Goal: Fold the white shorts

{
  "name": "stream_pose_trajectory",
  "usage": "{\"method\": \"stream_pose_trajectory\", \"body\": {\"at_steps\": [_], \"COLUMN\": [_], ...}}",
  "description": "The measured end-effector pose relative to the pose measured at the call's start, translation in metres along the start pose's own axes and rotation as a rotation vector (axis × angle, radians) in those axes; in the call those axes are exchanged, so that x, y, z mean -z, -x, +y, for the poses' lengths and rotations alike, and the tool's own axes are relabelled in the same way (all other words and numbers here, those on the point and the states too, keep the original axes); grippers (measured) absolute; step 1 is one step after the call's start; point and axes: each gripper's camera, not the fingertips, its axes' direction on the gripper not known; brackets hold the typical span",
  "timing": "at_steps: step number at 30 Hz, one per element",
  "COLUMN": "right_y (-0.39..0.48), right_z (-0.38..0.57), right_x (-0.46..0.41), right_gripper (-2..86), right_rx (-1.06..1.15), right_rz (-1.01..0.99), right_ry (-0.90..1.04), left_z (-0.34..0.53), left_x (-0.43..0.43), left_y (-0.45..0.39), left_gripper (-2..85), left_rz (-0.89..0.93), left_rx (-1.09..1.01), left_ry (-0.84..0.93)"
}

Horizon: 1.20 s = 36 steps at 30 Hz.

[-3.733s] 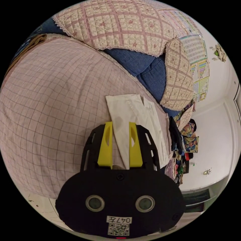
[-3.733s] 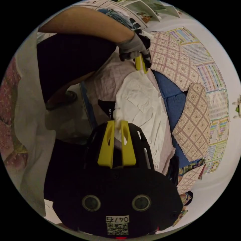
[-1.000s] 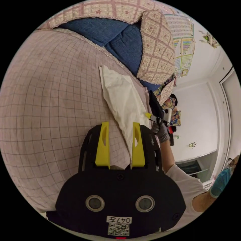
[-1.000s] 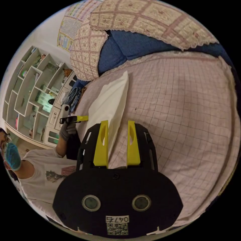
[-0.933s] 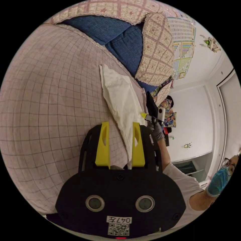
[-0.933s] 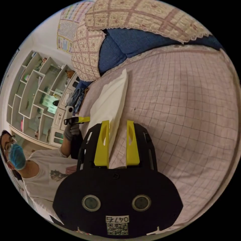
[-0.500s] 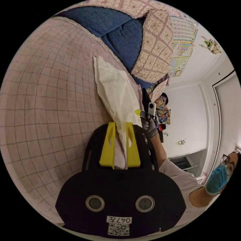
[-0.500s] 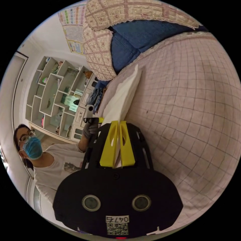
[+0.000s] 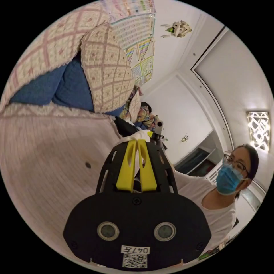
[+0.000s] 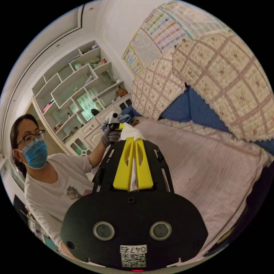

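Both tongs are pinched nearly closed on the white shorts right now. In the left gripper view, going left to right: the pink checked sofa cover (image 9: 42, 148) takes up the left side, with a blue cushion (image 9: 68, 88) and a quilted cover (image 9: 105, 68) above it. Then the left gripper (image 9: 137, 141) sits in the middle, yellow jaws narrowed on a bunch of the white shorts (image 9: 137, 136) sticking out past the tips. Just beyond that the right gripper (image 9: 155, 134) pokes in, and the person in a white t-shirt (image 9: 217, 211) is over on the right.

In the right gripper view, the person is on the left with white shelves (image 10: 77, 88) behind. A gloved hand (image 10: 110, 137) holds the left gripper (image 10: 117, 126) right beside the fabric. The right gripper (image 10: 134, 139) is in the centre, jaws close together with the white shorts (image 10: 130, 132) clamped between them. The cloth is lifted off the sofa cover (image 10: 199, 165), which spreads to the right.
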Motion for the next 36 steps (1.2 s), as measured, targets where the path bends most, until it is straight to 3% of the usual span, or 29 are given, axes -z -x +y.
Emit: {"method": "stream_pose_trajectory", "body": {"at_steps": [4,7,11,15,19,24,31,36], "right_y": [0.026,0.035,0.009,-0.007,-0.018,-0.028,-0.018,-0.032], "right_z": [-0.021,-0.008,0.049,0.100,0.115,0.112,0.067,0.004], "right_x": [-0.009,-0.054,-0.166,-0.245,-0.283,-0.323,-0.350,-0.422], "right_gripper": [-0.9,-0.8,-1.0,-1.0,-0.6,5.5,7.2,8.2], "right_rx": [0.199,0.227,0.007,-0.166,-0.282,-0.353,-0.227,-0.090], "right_rz": [-0.015,0.026,0.043,0.032,-0.025,-0.068,0.148,0.152], "right_ry": [-0.207,-0.124,0.196,0.327,0.261,0.332,0.166,0.118], "left_z": [-0.038,-0.029,0.025,0.095,0.116,0.122,0.127,0.131], "left_x": [0.009,0.004,-0.022,-0.050,-0.050,-0.038,-0.013,-0.093], "left_y": [-0.025,-0.031,0.045,0.113,0.126,0.112,0.047,0.014], "left_gripper": [-1.0,-0.9,-0.9,-0.9,-0.5,4.8,4.4,1.5], "left_rz": [0.016,-0.137,-0.189,-0.163,-0.091,-0.184,-0.339,-0.280], "left_rx": [-0.234,-0.274,0.036,0.298,0.355,0.326,0.175,0.060], "left_ry": [-0.016,0.147,0.430,0.566,0.491,0.462,0.292,0.302]}}
